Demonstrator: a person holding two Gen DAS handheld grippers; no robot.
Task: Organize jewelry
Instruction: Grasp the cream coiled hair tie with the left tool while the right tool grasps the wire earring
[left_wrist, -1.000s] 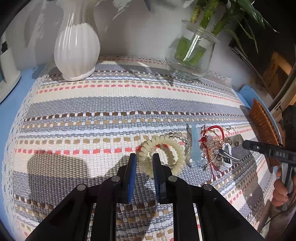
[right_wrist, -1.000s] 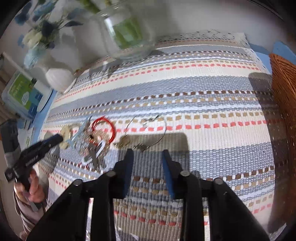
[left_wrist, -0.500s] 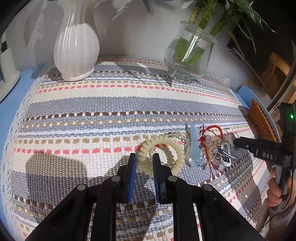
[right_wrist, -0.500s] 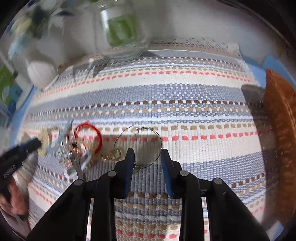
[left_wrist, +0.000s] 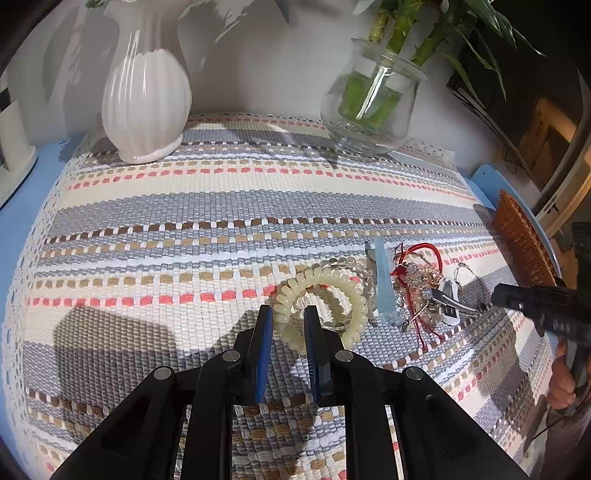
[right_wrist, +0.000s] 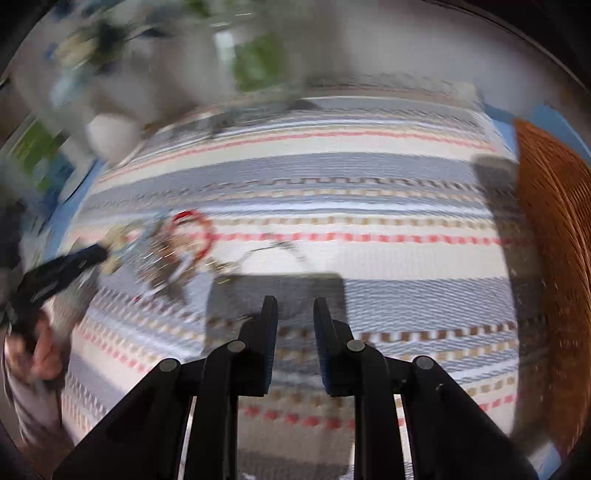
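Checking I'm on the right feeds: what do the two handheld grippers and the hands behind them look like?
Both are matte black with angular linkage arms, silver pivot pins and flat blue pads on the fingers: left gripper, right gripper. From the left wrist view, the right gripper's black pistol-style handle carries faint lettering, too small to read. The bare right hand grips it; a thin dark cable trails below.

Motion-blurred jewelry pile; wicker basket, seemingly, cut off at right.
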